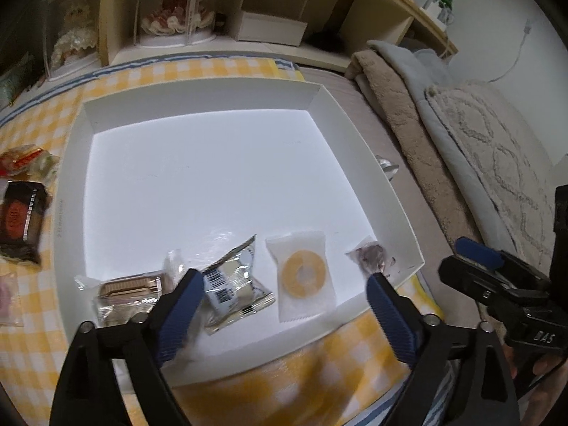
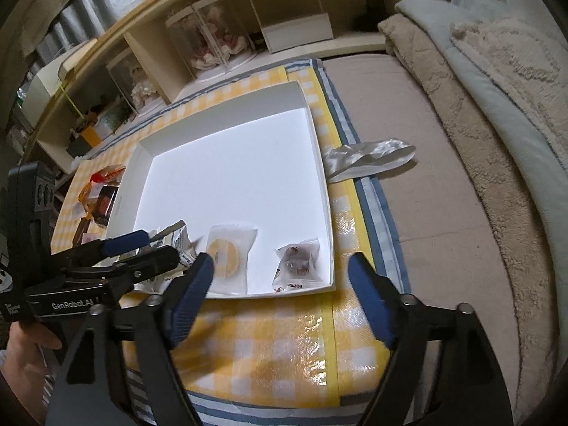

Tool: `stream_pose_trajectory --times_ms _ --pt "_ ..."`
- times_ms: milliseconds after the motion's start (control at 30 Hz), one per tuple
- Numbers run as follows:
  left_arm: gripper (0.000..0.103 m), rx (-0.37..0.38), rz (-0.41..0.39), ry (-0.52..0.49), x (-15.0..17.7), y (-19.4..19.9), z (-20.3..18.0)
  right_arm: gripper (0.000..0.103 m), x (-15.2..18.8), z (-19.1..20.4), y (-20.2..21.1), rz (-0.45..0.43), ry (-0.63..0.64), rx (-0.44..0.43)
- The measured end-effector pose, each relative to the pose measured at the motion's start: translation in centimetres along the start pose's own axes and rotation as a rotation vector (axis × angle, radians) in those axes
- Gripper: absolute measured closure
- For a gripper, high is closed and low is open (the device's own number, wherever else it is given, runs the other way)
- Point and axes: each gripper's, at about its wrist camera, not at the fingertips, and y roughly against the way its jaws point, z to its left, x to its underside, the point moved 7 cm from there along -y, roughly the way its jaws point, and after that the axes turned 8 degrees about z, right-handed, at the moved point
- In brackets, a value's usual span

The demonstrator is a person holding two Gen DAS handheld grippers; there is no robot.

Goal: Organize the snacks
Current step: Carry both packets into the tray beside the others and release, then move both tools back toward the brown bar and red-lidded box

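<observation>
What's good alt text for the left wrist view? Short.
The open left gripper hovers over the near edge of a white box holding four wrapped snacks in a row: a biscuit pack, a silver packet, a ring-shaped cookie and a dark sweet. More snacks lie left of the box on a yellow checked cloth.

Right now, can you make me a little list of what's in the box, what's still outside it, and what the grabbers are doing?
box: white box on checked cloth
inside: four snack packets along the near edge, including ring cookie
outside: dark packet, left of box
left hand-held gripper: open, empty
right hand-held gripper: open, empty
</observation>
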Motion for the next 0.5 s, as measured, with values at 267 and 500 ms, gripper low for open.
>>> stream_pose_trajectory --times_ms 267,500 --pt "0.000 -0.023 -0.032 0.003 1.3 3.9 0.7 0.000 0.3 1.0 1.7 -0.034 0.034 0.058" --pt "0.000 -0.044 -0.068 -0.010 2.4 7.8 1.2 0.000 0.4 2.2 3.5 -0.056 0.055 0.086"
